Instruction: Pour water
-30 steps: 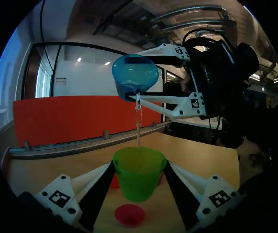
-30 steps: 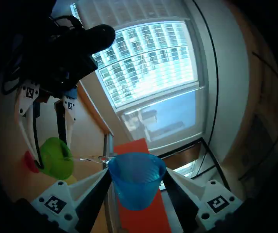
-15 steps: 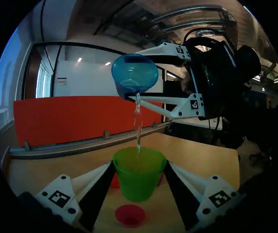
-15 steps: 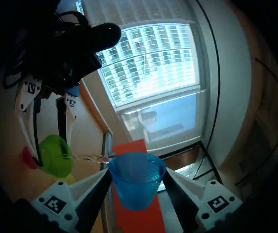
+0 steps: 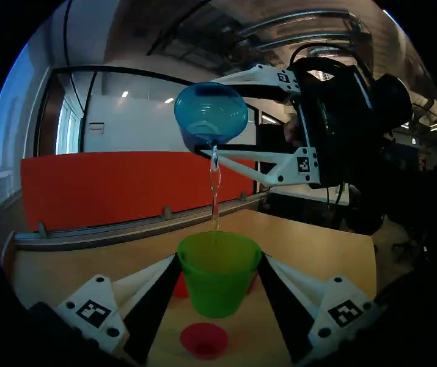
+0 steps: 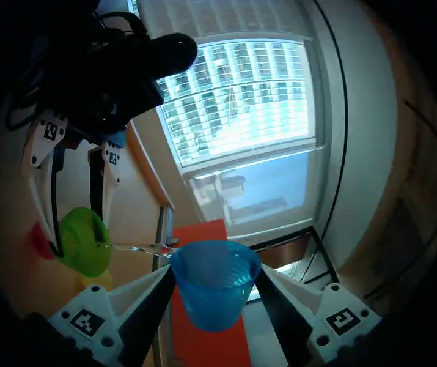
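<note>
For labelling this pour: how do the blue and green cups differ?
The blue cup, in the right gripper, is tipped high, pouring water; the green cup, in the left gripper, sits upright below, catching it. Both are tapered cups.

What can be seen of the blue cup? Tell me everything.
The blue cup is translucent and plastic-looking, tapered, with faint ridges inside. It hangs in the air, tipped steeply, with its mouth facing the left gripper view's camera. The right tool clamps its sides between two white fingers. A thin stream of water runs off its lower rim into the green cup directly beneath it.
</note>
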